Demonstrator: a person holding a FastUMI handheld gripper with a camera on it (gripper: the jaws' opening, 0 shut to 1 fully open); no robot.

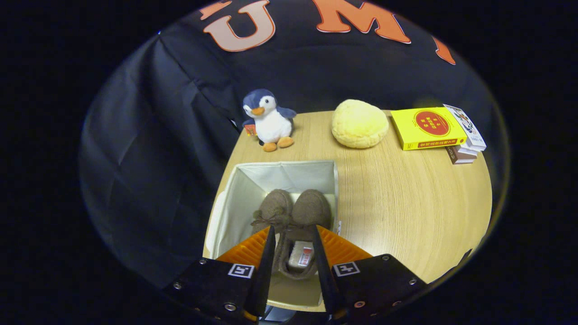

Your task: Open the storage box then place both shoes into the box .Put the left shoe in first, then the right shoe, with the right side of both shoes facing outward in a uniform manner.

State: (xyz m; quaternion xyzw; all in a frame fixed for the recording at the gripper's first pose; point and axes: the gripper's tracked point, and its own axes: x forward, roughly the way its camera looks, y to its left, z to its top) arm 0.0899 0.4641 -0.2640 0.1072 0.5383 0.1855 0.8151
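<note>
My tool (292,234) hangs over the open storage box (235,198) at the counter's (406,203) nine o'clock edge, fingers apart astride the right slipper (303,234); left slipper (273,208) beside it. Lifting carelessly could snag and twist the right one

Staged recording booth, black cloth wall (158,135), wooden table (406,203), plush penguin (269,119)

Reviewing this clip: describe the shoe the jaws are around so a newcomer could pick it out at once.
On the round wooden table, find the open white-lined storage box in front of the plush penguin. Two brown fuzzy shoes lie inside, side by side. The right-hand shoe lies between the open gripper jaws, its opening with an insole label showing; its neighbour has a bow.
</note>
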